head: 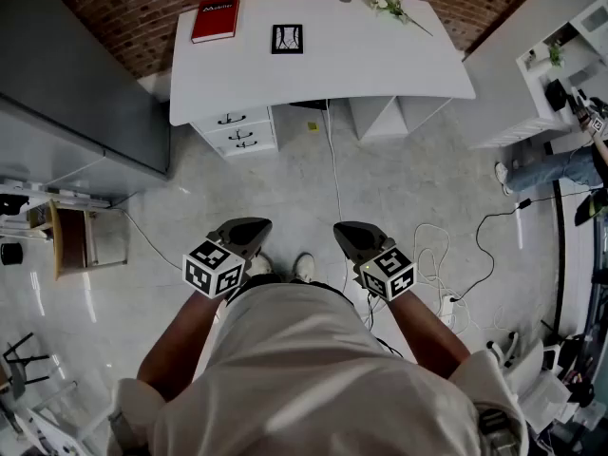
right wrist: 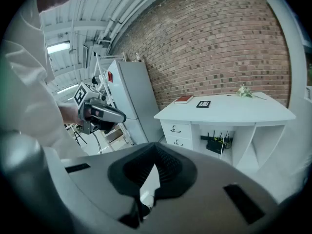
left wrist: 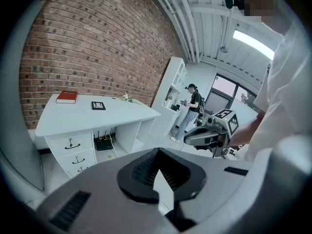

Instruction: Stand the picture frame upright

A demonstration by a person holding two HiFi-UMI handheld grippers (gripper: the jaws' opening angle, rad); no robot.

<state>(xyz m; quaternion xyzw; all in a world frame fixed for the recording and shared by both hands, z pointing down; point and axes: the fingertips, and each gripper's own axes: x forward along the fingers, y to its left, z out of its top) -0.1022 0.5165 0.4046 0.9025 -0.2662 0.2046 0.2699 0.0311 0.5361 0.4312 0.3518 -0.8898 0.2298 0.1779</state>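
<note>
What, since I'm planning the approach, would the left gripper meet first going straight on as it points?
Probably the white desk with drawers, near its drawerless end; only floor lies before the left gripper. Depth is unclear: it might pass that end.

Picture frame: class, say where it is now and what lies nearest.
In the head view the picture frame lies flat on the white desk, left of its centre, with the red book just to its left.

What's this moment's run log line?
picture frame: flat on desk | left gripper: shut | right gripper: shut | both short of desk
</note>
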